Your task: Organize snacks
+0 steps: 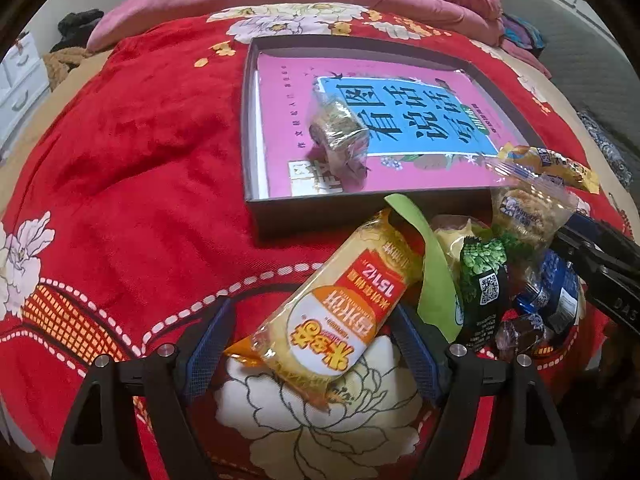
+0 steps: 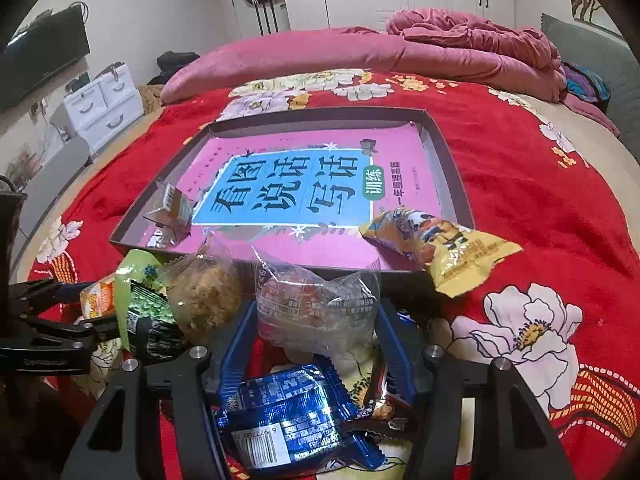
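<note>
A clear packet [image 2: 316,312] at frame centre is being gripped by the right gripper [image 2: 316,320]; the left gripper [image 1: 308,344] is held open around a yellow packet [image 1: 332,312]. Lifting into the box [image 2: 448,148] is called for next.

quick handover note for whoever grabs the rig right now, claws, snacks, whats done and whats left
Left claw: open, straddling the yellow pack on the blanket; pads not pressing it.
Right claw: fingers on either side of the clear pack; the views do not settle whether it is gripped.
Box: holds a pink book and one clear-wrapped snack.
A yellow bag lies over the box's near corner, half out.
Pile in front of the box: green pack, crumbly snack, blue pack and a few more.
Done: one snack boxed. Left: everything else.
</note>
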The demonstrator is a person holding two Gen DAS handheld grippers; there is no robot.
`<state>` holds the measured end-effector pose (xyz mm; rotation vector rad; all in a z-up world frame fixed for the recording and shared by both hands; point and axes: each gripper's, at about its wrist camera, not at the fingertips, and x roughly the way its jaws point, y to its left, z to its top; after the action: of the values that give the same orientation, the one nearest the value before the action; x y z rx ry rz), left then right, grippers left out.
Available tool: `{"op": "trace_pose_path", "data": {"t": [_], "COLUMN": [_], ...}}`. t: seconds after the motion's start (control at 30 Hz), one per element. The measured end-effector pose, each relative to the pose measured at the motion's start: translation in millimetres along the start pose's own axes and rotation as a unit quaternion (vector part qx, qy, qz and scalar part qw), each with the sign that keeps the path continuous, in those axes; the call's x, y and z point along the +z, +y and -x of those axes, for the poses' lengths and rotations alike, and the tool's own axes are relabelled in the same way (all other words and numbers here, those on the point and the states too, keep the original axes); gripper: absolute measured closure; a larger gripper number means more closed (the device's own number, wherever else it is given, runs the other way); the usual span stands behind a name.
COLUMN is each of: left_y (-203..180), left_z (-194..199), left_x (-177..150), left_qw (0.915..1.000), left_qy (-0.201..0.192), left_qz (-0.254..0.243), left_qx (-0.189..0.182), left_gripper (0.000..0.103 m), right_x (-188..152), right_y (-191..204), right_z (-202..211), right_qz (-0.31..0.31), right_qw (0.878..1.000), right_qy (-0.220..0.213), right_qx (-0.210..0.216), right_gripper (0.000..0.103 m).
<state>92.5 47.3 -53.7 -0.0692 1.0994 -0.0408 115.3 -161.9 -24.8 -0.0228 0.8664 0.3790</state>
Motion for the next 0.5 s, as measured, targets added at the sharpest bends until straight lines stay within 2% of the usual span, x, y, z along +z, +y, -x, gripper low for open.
{"op": "trace_pose_path", "data": {"t": [0.23, 0.33, 0.37, 0.5], "left_y": [-10.8, -16.0, -18.9, -22.0], "left_z": [-4.4, -5.5, -3.7, -1.1], "left_x": [4.5, 5.1, 4.8, 4.1], "left_qw": [0.9999, 0.9997, 0.9995, 0.999], "left_qy": [0.0, -0.001, -0.005, -0.007], "left_qz": [-0.009, -0.019, -0.026, -0.033], "left_qx": [-0.007, -0.016, -0.02, -0.029], "left_gripper": [0.025, 0.038, 0.049, 0.055], "right_x": [-0.3, -1.0, -0.8, -1.4], "right_y": [-3.8, -8.1, -9.2, -12.2], "right_z": [11.0, 15.2, 16.7, 21.8], "right_qz": [-0.011, -0.026, -0.029, -0.041], "right_qw": [1.0, 0.999, 0.999, 0.998], "right_qy": [-0.014, -0.017, -0.019, -0.026], "right_qx": [0.011, 0.021, 0.023, 0.032], "right_gripper": [0.044, 0.044, 0.044, 0.044]}}
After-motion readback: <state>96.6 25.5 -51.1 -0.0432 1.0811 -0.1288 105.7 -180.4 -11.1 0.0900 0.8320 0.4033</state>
